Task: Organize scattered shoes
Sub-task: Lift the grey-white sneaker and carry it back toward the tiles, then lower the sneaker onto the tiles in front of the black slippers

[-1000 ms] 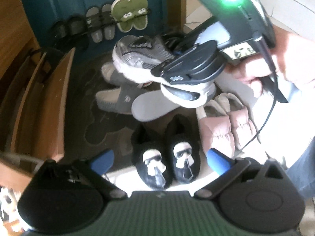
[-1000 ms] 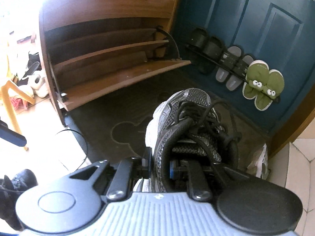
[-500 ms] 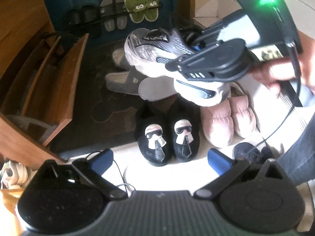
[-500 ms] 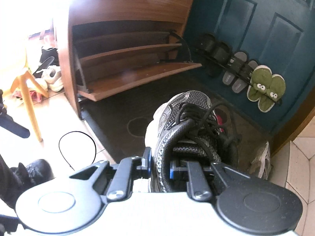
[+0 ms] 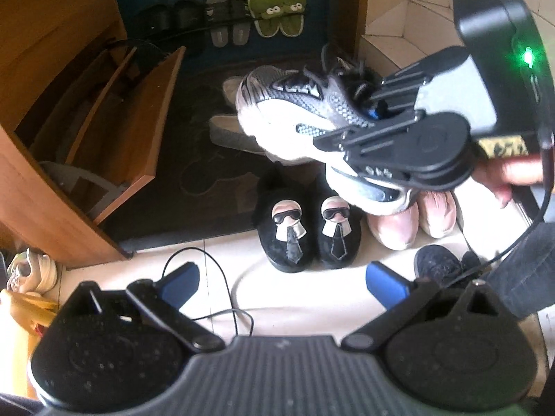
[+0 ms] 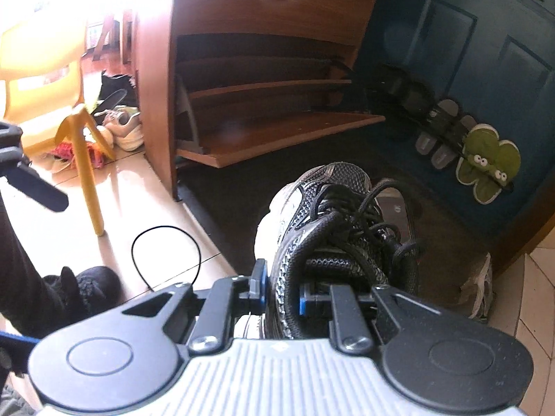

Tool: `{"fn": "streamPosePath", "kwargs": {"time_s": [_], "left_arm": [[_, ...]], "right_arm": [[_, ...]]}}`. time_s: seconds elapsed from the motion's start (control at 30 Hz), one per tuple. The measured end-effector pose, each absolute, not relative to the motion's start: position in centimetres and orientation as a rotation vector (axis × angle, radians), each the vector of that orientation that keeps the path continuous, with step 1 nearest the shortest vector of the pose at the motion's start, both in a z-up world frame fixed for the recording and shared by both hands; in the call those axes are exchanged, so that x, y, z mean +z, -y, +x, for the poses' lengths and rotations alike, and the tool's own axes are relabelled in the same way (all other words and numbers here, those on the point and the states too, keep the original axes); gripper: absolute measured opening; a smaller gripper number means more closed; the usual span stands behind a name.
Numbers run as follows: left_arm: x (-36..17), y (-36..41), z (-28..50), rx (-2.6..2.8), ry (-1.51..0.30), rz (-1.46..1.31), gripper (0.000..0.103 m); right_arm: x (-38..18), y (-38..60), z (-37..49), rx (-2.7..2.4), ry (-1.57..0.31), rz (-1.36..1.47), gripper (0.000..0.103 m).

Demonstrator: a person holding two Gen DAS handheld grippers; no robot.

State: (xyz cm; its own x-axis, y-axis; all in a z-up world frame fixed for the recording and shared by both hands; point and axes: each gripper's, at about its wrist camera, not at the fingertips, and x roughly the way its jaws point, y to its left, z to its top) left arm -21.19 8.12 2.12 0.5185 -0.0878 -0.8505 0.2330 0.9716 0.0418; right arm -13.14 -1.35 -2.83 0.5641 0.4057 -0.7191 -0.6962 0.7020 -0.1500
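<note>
The grey-and-white sneaker (image 6: 329,228) is held off the floor, toe pointing toward the open shoe cabinet (image 6: 277,131); its black laces lie loose over the tongue; the right gripper (image 6: 280,293) is clamped on the sneaker's collar wall at the heel end, one blue-tipped finger outside the shoe and the other inside the opening, the gap between them narrow; in the left wrist view the same sneaker (image 5: 298,114) hangs above the other footwear, with a hand (image 5: 510,173) on the gripper's handle at the right edge

The left gripper (image 5: 282,282) holds nothing; its blue fingers (image 5: 180,282) stand wide apart above the pale tiled floor (image 5: 305,291); a thin black cable loops over the tiles between them

Directly under the raised sneaker a pair of black plush slippers (image 5: 308,228) with cartoon faces sits side by side at the edge of the dark doormat (image 5: 197,187); a pair of pink slippers (image 5: 412,218) lies just beside them to the right; grey slippers (image 5: 229,131) lie on the mat behind

The cabinet's tilted wooden compartment is swung open, its shelves bare; on the dark blue door (image 6: 485,69) a rail carries black sandals, grey slides and green frog slippers (image 6: 485,163); a yellow chair (image 6: 79,131) stands left of the cabinet, with more shoes behind it
</note>
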Motion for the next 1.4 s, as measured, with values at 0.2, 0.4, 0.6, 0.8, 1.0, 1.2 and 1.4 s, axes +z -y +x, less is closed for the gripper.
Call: {"fn": "streamPosePath", "kwargs": {"time_s": [0.2, 0.4, 0.6, 0.8, 1.0, 1.2, 1.4], "left_arm": [[2.5, -8.7, -22.2, -0.183, -1.009, 0.155, 0.102], [1.6, -11.0, -23.1, -0.123, -1.048, 0.123, 0.102], [1.2, -12.5, -22.9, -0.096, -1.059, 0.073, 0.102], [1.1, -12.7, -21.6, -0.109, -1.059, 0.087, 0.102], [1.2, -12.9, -20.0, -0.103, -1.06, 0.113, 0.103], [0.4, -14.2, -19.8, -0.097, -1.072, 0.142, 0.103], [-2.2, -15.3, -19.0, -0.113, -1.141, 0.2, 0.103]], "right_arm": [[-3.5, -0.1, -14.4, 0.732, -0.712, -0.502, 0.015], [-4.4, -1.8, -14.8, 0.799, -0.727, -0.542, 0.015], [-5.6, -3.2, -14.9, 0.851, -0.753, -0.559, 0.015], [-7.6, -3.1, -15.1, 0.854, -0.812, -0.577, 0.015], [-9.8, -3.9, -16.2, 0.896, -0.852, -0.591, 0.015], [-12.3, -4.7, -16.7, 0.94, -0.919, -0.594, 0.015], [-14.3, -5.2, -16.9, 0.995, -0.964, -0.613, 0.015]]}}
